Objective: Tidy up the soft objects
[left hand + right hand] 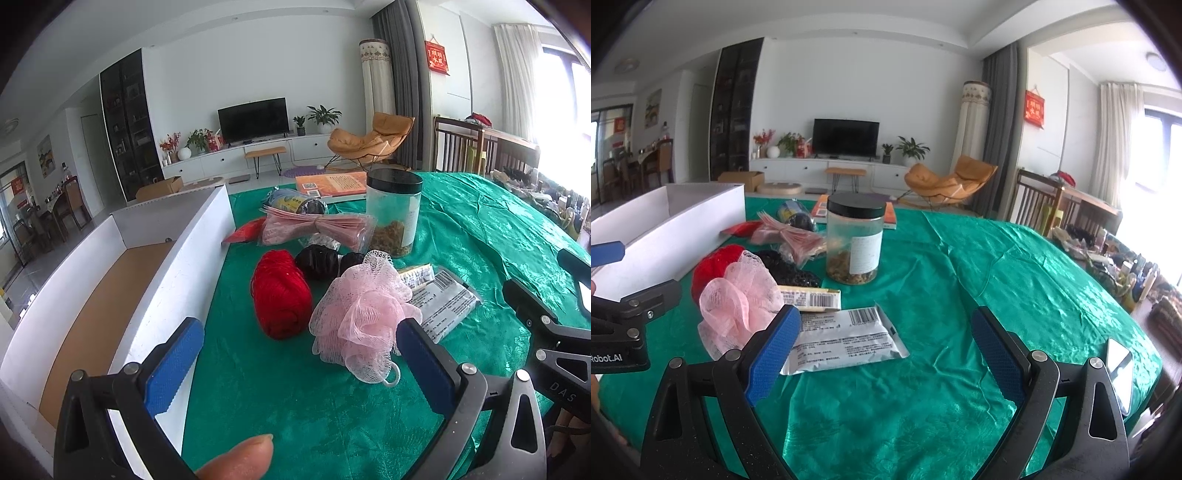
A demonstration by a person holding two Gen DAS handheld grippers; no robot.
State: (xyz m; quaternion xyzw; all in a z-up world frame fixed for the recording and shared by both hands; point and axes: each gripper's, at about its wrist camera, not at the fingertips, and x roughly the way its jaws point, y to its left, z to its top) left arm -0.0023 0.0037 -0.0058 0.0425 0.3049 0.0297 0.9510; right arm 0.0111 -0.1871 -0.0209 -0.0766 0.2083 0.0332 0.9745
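- Left wrist view: my left gripper (299,354) is spread wide and holds nothing. The pink mesh pouf (364,317) lies just ahead of the fingers, touching the inner side of the right one; the red yarn ball (281,293) sits ahead, between the two fingers. I judge the pouf is the next pick: centre it, then squeeze gently. The white box (122,266) waits beyond the left finger.
- Right wrist view: my right gripper (886,350) gapes wide too, empty. A flat printed packet (846,338) lies beside its left finger; the black-lidded jar (855,240) stands farther ahead, an obstacle if I reach that way.
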